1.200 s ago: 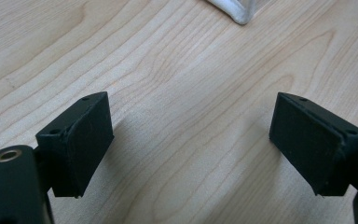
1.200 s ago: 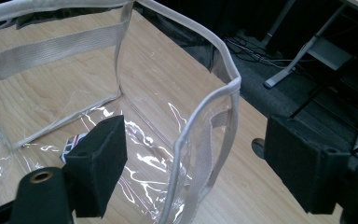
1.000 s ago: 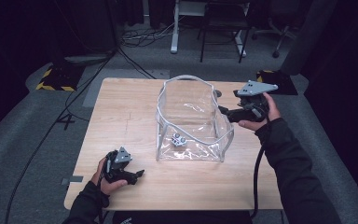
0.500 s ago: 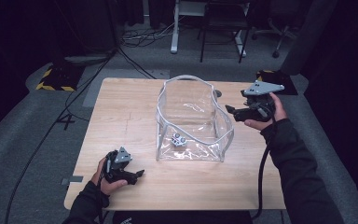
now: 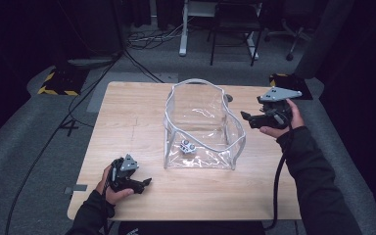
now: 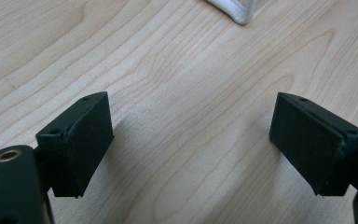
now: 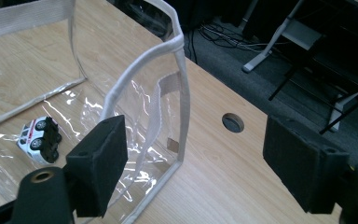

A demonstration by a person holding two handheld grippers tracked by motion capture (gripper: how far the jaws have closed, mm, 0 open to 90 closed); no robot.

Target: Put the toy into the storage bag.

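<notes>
A clear plastic bag [image 5: 200, 122] with white trim stands open in the middle of the wooden table [image 5: 127, 112]. A small white toy car [image 5: 188, 147] lies inside on its bottom. My right gripper [image 5: 247, 120] hovers just right of the bag's right wall, open, with nothing between its fingers. In the right gripper view the open gripper [image 7: 198, 163] faces the bag's trimmed edge [image 7: 168, 51], and the toy car [image 7: 39, 137] shows through the plastic. My left gripper [image 5: 144, 183] rests open near the front left edge. In the left gripper view it [image 6: 193, 140] frames bare wood, with the bag's corner [image 6: 237, 11] farther off.
A round cable hole [image 5: 229, 98] is in the tabletop behind the bag's right side, also in the right gripper view as the hole [image 7: 233, 122]. Beyond the table are a desk frame [image 5: 183, 29], a chair [image 5: 293, 29] and cables on the floor [image 5: 147, 44].
My right gripper has drawn slightly to the right, away from the bag's wall. The left gripper, the bag and the toy car have not moved.
</notes>
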